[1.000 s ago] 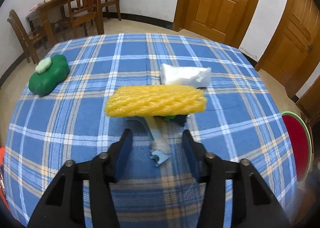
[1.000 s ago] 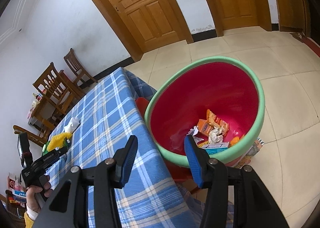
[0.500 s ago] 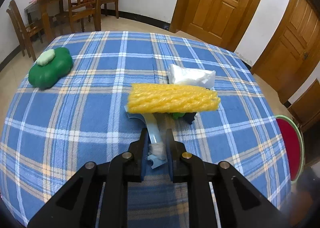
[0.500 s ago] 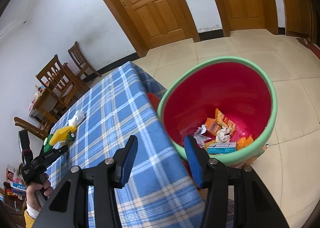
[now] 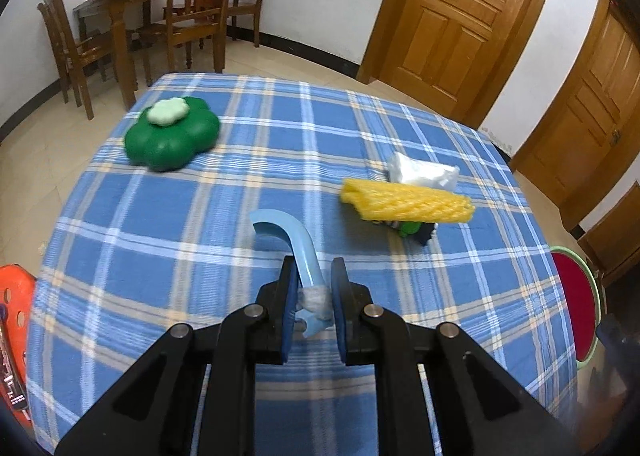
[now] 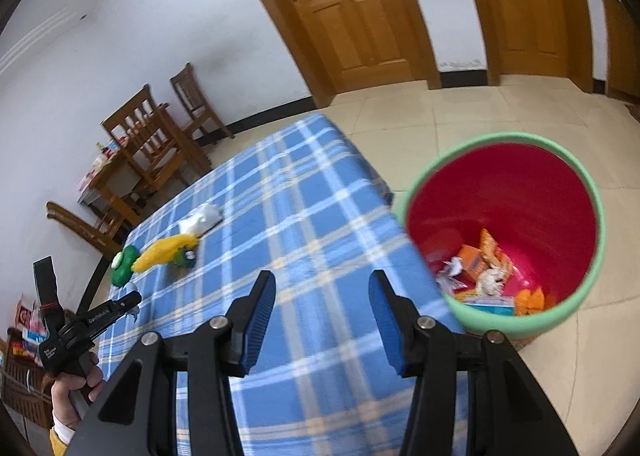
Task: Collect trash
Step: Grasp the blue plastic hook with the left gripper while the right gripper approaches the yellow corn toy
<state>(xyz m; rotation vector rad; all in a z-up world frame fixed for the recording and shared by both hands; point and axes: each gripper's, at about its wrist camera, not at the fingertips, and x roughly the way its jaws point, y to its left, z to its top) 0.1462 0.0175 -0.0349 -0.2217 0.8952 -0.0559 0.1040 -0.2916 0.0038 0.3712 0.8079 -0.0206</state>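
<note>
— Left gripper (image 5: 313,298) is clamped on the light blue plastic strip (image 5: 296,240), low down near its crumpled white end; the rest curls up free above the bench (image 5: 200,216). Could it slip?

— I'd say so. The hold is near one tip, so a swing toward the bin (image 6: 520,232) might twist the strip out onto the checked cloth or the floor.

— And the right gripper (image 6: 322,320)?

— Its jaws stand apart with nothing between them, angled down over the bench edge beside the bin. The left one tilts down too, a hand (image 6: 74,392) on its handle.

— Other trash?

— Yellow foam net (image 5: 406,204) and white wrapper (image 5: 424,172) lie touching, well apart from the bin
</note>
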